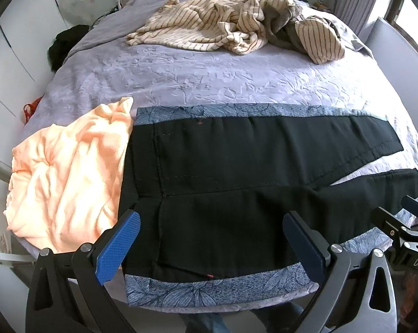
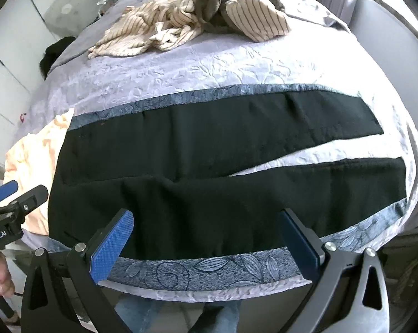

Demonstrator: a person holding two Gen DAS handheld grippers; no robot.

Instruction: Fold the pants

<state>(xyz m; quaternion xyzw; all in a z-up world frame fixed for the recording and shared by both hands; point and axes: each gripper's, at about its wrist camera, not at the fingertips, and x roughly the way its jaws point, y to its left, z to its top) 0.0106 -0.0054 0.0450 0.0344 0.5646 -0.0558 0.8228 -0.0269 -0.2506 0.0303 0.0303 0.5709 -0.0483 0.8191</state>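
Observation:
Black pants point(image 1: 236, 172) point(image 2: 203, 163) lie flat across the near end of the bed on a blue floral cloth point(image 1: 209, 291) point(image 2: 209, 272), waistband to the left and both legs spread apart toward the right. My left gripper point(image 1: 211, 238) hangs open just above the near waist and seat area, nothing between its blue pads. Over the near leg around the thigh my right gripper point(image 2: 207, 238) is also open and empty. Each gripper shows at the edge of the other's view: the right gripper point(image 1: 403, 222), the left gripper point(image 2: 12, 197).
A peach garment point(image 1: 67, 172) point(image 2: 28, 161) lies bunched left of the waistband. Striped cream clothes point(image 1: 231, 25) point(image 2: 186, 22) are heaped at the far end of the lilac bedspread point(image 1: 209, 75) point(image 2: 181, 66). White cupboards point(image 1: 12, 55) stand on the left. A person's jeans point(image 2: 209, 316) show below the bed edge.

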